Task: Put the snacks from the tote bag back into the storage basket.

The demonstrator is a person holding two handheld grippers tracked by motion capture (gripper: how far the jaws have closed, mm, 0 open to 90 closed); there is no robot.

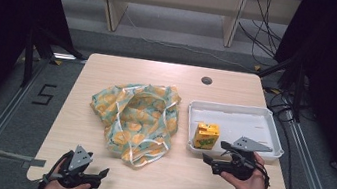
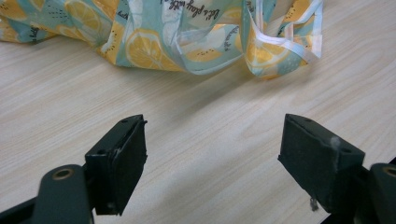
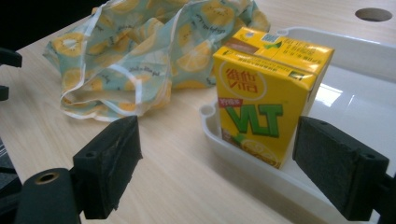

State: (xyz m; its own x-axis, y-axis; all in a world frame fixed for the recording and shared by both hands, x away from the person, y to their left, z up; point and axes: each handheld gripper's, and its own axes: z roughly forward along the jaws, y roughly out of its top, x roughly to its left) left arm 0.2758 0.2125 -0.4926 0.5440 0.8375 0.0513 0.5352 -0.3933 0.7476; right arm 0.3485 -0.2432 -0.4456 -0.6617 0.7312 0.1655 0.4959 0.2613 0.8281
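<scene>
Lemon tea carton, yellow with green lettering, stands upright in the near left corner of a white tray on the right side of my pale wooden table. In the right gripper view the carton sits just ahead of my right gripper, whose jaws are spread wide with nothing between them; one pad hangs over bare tabletop just outside the tray's rim, the other over the tray beside the carton. From the high view, my right gripper sits at the tray's near edge, pointed left and slightly away from me, not touching the carton, my right hand wrapped around its body.

Left of the tray, a crumpled cloth bag printed with lemon slices on pale teal lies in the middle of the table, its white-edged handles looped toward me. My left gripper rests low at the table's near left edge, held in my left hand. In the left gripper view its jaws are likewise wide apart and empty over bare wood, with the bag lying a little beyond them and apart from them. A round cable hole marks the table's far side.
</scene>
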